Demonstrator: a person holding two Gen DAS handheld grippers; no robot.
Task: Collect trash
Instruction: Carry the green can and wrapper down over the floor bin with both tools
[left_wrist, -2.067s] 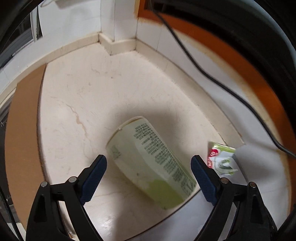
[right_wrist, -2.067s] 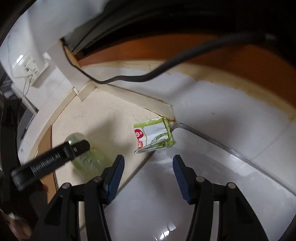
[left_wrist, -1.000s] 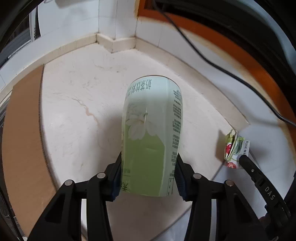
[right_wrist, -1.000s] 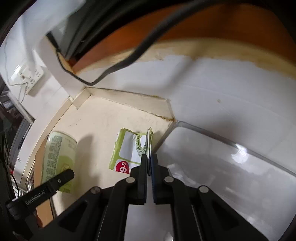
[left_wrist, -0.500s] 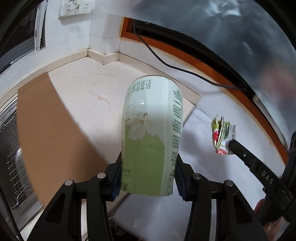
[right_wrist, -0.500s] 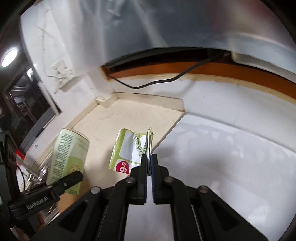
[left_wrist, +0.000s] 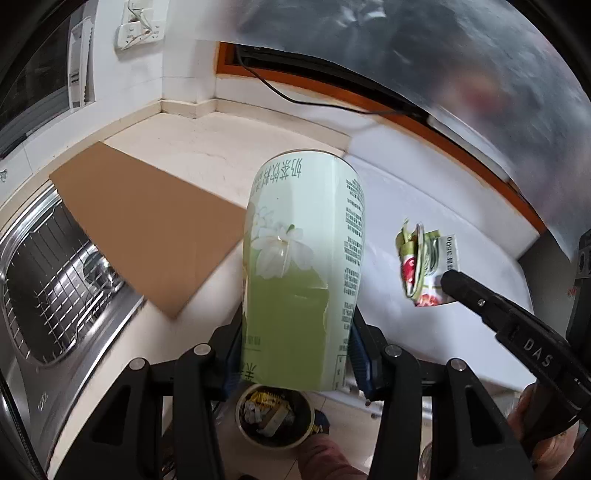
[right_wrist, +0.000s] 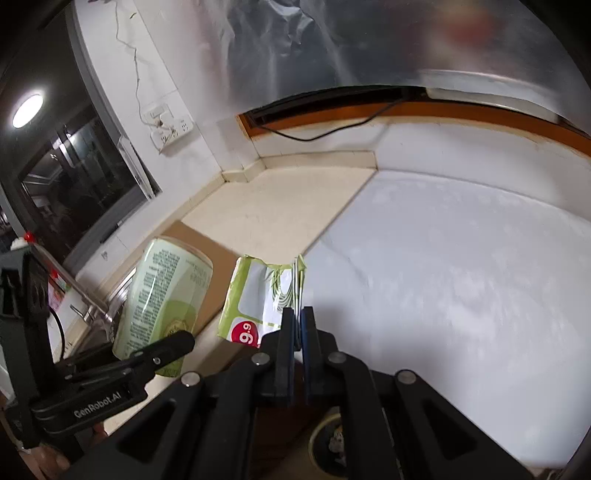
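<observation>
My left gripper (left_wrist: 295, 354) is shut on a tall pale green paper cup (left_wrist: 304, 273) and holds it in the air above the counter edge. The cup also shows in the right wrist view (right_wrist: 162, 295). My right gripper (right_wrist: 297, 325) is shut on a torn green and white wrapper (right_wrist: 258, 299) with a red price dot, lifted off the counter. The wrapper also shows in the left wrist view (left_wrist: 421, 266). A round bin (left_wrist: 275, 415) with trash inside sits below the cup.
A steel sink (left_wrist: 55, 273) with a wire rack lies at the left, with a faucet (right_wrist: 88, 295) over it. A brown board (left_wrist: 147, 229) rests on the cream counter (right_wrist: 280, 206). A white surface (right_wrist: 461, 266) fills the right. A black cable (left_wrist: 295, 99) runs along the orange ledge.
Both grippers closed, the left on the cup and the right on the wrapper, lifted them off the counter corner and pulled back toward the counter's front edge. The sink and bin came into view.
</observation>
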